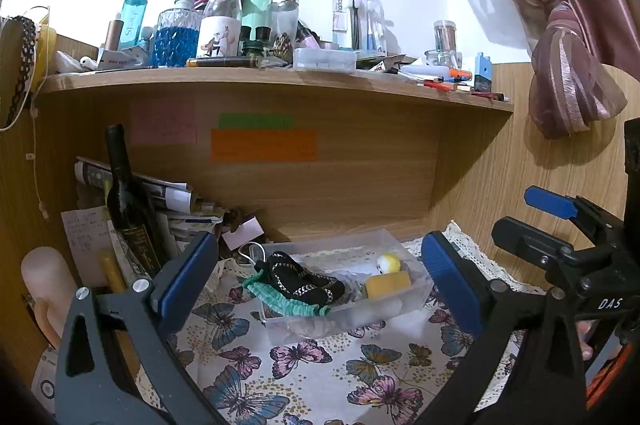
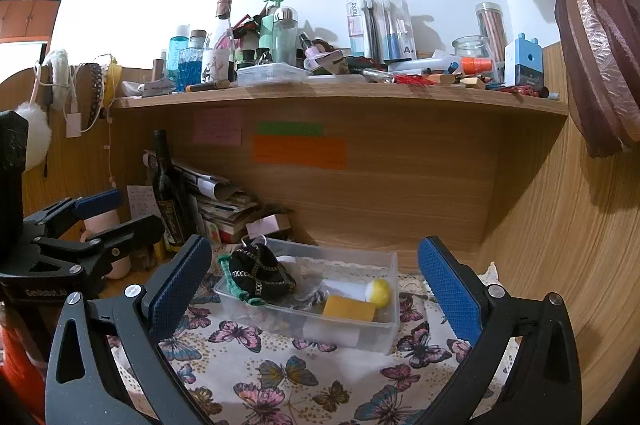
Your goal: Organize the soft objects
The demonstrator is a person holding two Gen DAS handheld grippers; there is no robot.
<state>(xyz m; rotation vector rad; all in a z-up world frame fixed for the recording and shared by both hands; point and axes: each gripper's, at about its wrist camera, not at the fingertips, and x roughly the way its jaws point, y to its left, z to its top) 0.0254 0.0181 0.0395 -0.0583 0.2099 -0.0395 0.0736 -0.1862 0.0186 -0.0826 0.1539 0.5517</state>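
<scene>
A clear plastic bin (image 1: 416,285) (image 2: 390,321) sits on the butterfly cloth. In it lie a black knitted item with a teal edge (image 1: 304,279) (image 2: 260,271), a yellow sponge (image 1: 388,285) (image 2: 348,307) and a small yellow-white ball (image 1: 389,262) (image 2: 378,291). The knitted item hangs over the bin's left rim. My left gripper (image 1: 320,277) is open and empty, just in front of the bin. My right gripper (image 2: 314,285) is open and empty, also facing the bin. Each gripper shows at the edge of the other's view, the right one (image 1: 560,225) and the left one (image 2: 92,221).
A dark wine bottle (image 1: 128,201) (image 2: 168,193), stacked papers (image 1: 172,193) and a pale cup (image 1: 44,277) stand left of the bin. A cluttered shelf (image 1: 280,73) (image 2: 340,93) hangs overhead. Wooden walls close the back and right. A curtain (image 1: 568,73) hangs at the right.
</scene>
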